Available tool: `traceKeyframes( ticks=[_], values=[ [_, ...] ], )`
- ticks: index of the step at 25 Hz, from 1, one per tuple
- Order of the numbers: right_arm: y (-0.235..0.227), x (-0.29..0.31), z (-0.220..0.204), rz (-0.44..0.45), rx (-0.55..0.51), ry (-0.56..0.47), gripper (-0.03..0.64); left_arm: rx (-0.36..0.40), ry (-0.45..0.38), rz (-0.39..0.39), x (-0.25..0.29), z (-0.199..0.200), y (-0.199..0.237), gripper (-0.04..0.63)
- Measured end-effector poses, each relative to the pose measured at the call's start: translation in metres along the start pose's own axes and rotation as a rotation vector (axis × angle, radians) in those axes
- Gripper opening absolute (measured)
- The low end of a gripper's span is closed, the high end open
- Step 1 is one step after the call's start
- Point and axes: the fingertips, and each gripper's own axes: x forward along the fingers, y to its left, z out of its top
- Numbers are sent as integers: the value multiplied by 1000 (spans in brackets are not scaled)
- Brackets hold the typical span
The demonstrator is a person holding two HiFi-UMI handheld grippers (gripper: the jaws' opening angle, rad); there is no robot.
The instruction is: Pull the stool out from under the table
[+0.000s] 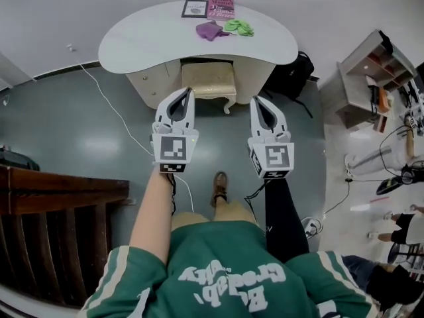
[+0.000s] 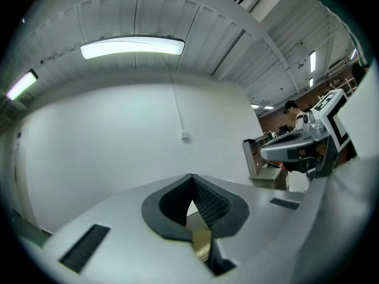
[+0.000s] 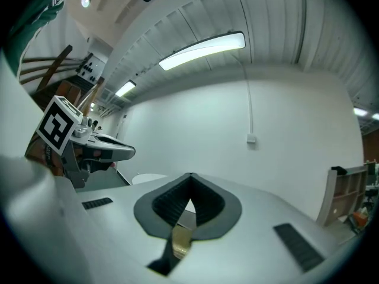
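Note:
A cream padded stool [image 1: 209, 79] stands tucked under the front of the white curved table [image 1: 146, 42], with its front legs showing. My left gripper [image 1: 190, 91] is shut and holds nothing, its tips hanging just before the stool's front left corner. The right gripper [image 1: 254, 100] is also shut and empty, a little right of the stool's front right leg. In the left gripper view the closed left gripper [image 2: 190, 177] lets a golden sliver of the stool [image 2: 201, 241] show through. The right gripper view shows the right gripper [image 3: 190, 176] closed too, with the stool [image 3: 180, 238] below.
Two books [image 1: 209, 8], a purple cloth [image 1: 209, 30] and a green cloth [image 1: 238, 26] lie on the table. A black bag [image 1: 295, 71] sits right of the table, a shelf unit [image 1: 368, 78] further right. Dark wooden furniture [image 1: 53, 204] stands at left. A white cable [image 1: 112, 105] crosses the floor.

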Motion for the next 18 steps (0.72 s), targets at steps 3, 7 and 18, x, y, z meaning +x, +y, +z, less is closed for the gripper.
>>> traceKeyframes(
  ticks=[3, 7, 18],
  values=[
    [-28, 40, -6, 30, 8, 2, 6, 3, 15, 20, 43, -5, 6, 15],
    [-52, 82, -25, 70, 29, 25, 6, -7, 51, 42, 88, -22, 10, 15],
    [-61, 150, -89, 140, 83, 110, 7, -44, 161, 34, 152, -90, 15, 15]
  ],
)
